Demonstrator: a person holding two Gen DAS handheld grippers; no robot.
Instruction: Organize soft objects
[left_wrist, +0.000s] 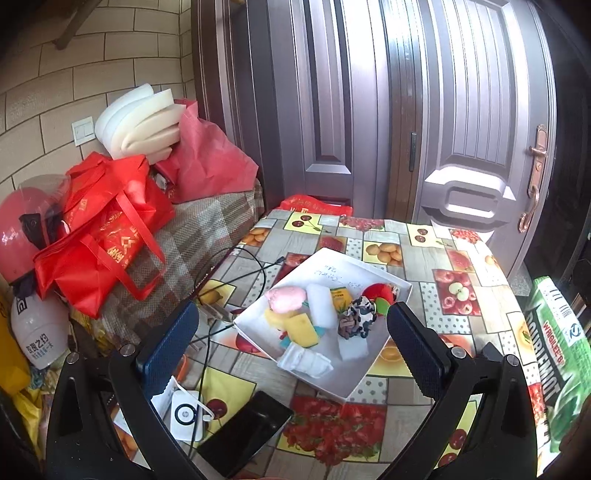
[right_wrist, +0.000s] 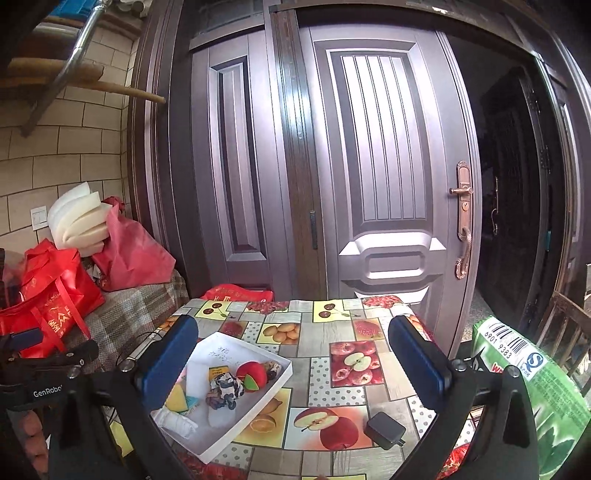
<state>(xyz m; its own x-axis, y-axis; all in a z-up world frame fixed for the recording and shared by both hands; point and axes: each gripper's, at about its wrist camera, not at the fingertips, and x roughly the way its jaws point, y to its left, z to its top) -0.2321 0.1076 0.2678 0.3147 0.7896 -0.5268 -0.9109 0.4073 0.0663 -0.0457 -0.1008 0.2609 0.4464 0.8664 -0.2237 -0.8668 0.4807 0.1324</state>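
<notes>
Purple-brown panelled door (right_wrist: 388, 206) behind fruit-print table (right_wrist: 376, 328); cream tiled wall (right_wrist: 74, 147) left of door; plaid-covered couch (right_wrist: 140, 314) below wall; dark doorway right.

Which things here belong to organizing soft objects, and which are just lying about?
Job:
white tray
pink plush
yellow sponge
red ball
patterned scrunchie

Lying about:
black phone
black charger
red bags
green package

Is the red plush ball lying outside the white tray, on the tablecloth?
No, the red plush ball lies inside the white tray, near its far right corner, beside the patterned scrunchie.
</notes>
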